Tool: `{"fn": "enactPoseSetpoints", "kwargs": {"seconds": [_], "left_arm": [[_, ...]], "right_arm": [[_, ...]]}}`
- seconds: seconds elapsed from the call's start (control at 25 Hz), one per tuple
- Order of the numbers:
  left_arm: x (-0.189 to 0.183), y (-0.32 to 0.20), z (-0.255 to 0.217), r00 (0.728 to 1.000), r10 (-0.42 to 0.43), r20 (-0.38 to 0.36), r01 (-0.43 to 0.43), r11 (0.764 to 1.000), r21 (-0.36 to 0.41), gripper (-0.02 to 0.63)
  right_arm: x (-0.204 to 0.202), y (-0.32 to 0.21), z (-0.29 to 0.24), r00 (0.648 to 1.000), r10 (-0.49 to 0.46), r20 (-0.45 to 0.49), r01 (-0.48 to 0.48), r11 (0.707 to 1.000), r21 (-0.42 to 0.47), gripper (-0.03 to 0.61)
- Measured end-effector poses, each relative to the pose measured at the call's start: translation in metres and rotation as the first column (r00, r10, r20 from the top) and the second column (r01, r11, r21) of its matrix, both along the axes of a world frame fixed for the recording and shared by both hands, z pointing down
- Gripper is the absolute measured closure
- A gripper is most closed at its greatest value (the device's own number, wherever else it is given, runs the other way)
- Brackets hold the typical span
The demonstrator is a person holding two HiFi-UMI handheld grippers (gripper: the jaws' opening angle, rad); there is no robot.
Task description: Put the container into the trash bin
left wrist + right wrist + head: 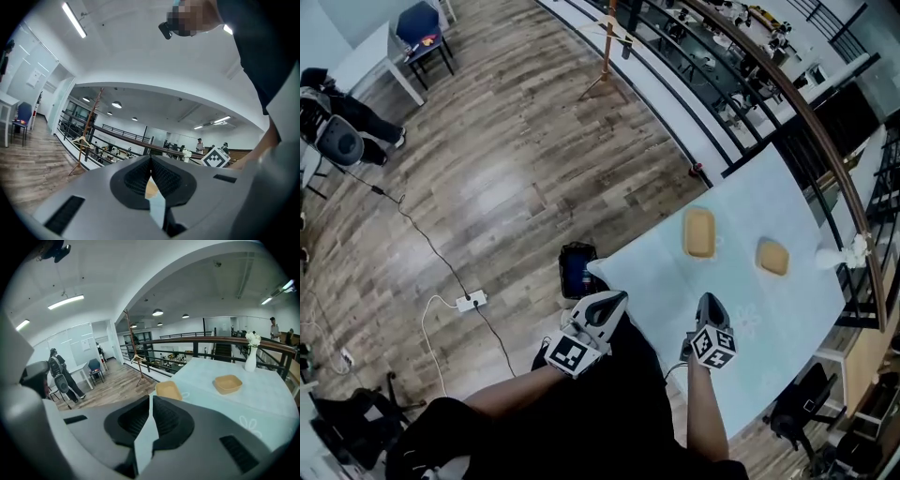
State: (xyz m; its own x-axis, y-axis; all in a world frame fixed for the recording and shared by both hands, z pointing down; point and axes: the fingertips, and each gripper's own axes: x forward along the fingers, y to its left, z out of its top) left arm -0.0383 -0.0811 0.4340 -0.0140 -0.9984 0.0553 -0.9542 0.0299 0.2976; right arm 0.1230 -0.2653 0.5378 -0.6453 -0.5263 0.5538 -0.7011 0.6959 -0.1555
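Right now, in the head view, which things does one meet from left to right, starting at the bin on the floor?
Dark trash bin → tan oblong container → smaller tan square container → white vase with flowers.

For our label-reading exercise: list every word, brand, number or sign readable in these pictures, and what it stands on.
No text can be read anywhere.
On the left hand-held gripper, the marker cube: square pattern only, no letters.
On the right hand-held gripper, its cube: the same.
The wall notice: too blurred to read.
The sheets on the glass wall: too small.
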Motion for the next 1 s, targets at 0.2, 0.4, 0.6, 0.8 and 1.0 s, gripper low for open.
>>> {"fn": "enactPoseSetpoints", "kwargs": {"seconds": [0.2, 0.4, 0.6, 0.8, 1.0], "left_arm": [[-0.005, -0.030, 0.004, 1.000, -0.004, 0.003, 0.004, 0.999, -0.032, 0.600], [-0.003, -0.056, 0.018, 1.000, 0.012, 0.010, -0.011, 0.996, -0.084, 0.600], [-0.009, -0.068, 0.031, 1.000, -0.004, 0.023, 0.008, 0.990, -0.139, 0.600], [-0.019, -0.071, 0.039, 0.999, -0.046, 0.021, 0.050, 0.980, -0.194, 0.600], [-0.029, -0.063, 0.049, 0.996, -0.085, 0.002, 0.083, 0.971, -0.224, 0.600]], "right_arm": [[0.004, -0.049, 0.033, 0.999, 0.020, -0.031, -0.022, 0.998, -0.064, 0.540], [0.005, -0.094, 0.070, 0.998, 0.028, -0.061, -0.034, 0.993, -0.115, 0.531], [-0.005, -0.131, 0.111, 0.996, 0.012, -0.084, -0.028, 0.981, -0.194, 0.480], [-0.010, -0.165, 0.148, 0.990, 0.100, -0.095, -0.123, 0.954, -0.275, 0.480], [-0.020, -0.178, 0.180, 0.984, 0.150, -0.100, -0.175, 0.930, -0.324, 0.480]]}}
